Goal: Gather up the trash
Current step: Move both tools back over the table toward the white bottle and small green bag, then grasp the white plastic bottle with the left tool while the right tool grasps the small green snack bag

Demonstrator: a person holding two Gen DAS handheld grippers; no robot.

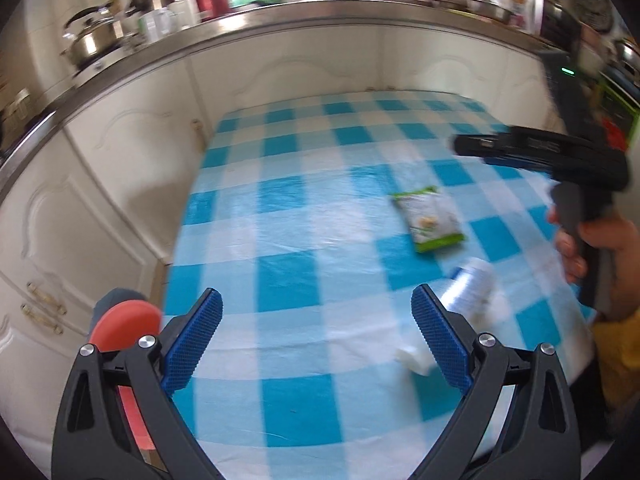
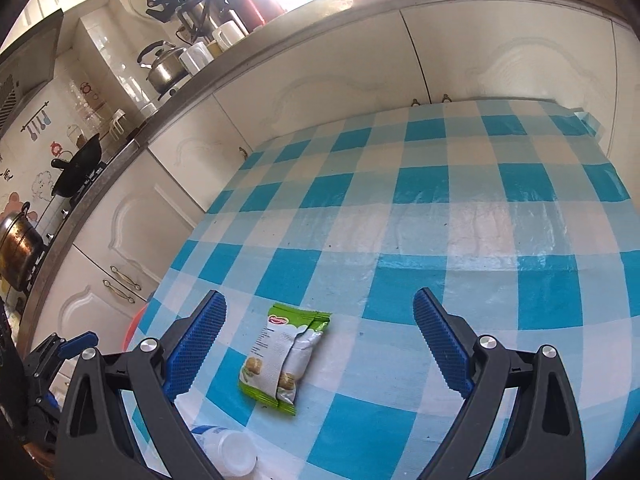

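A green and white snack packet (image 2: 282, 360) lies flat on the blue checked tablecloth (image 2: 460, 220), between and just ahead of my open right gripper (image 2: 320, 344). A white plastic bottle (image 2: 228, 452) lies on its side near that gripper's left finger. In the left wrist view the packet (image 1: 430, 220) lies mid-right and the bottle (image 1: 474, 288) lies just right of my open, empty left gripper (image 1: 316, 336). A crumpled white scrap (image 1: 414, 358) rests by its right finger. The right gripper's body (image 1: 540, 154) hovers above the table at the right.
White kitchen cabinets (image 1: 120, 168) with a steel counter edge run behind and left of the table. Pots and a kettle (image 2: 166, 66) stand on the counter. A red bin rim (image 1: 124, 324) shows off the table's left edge.
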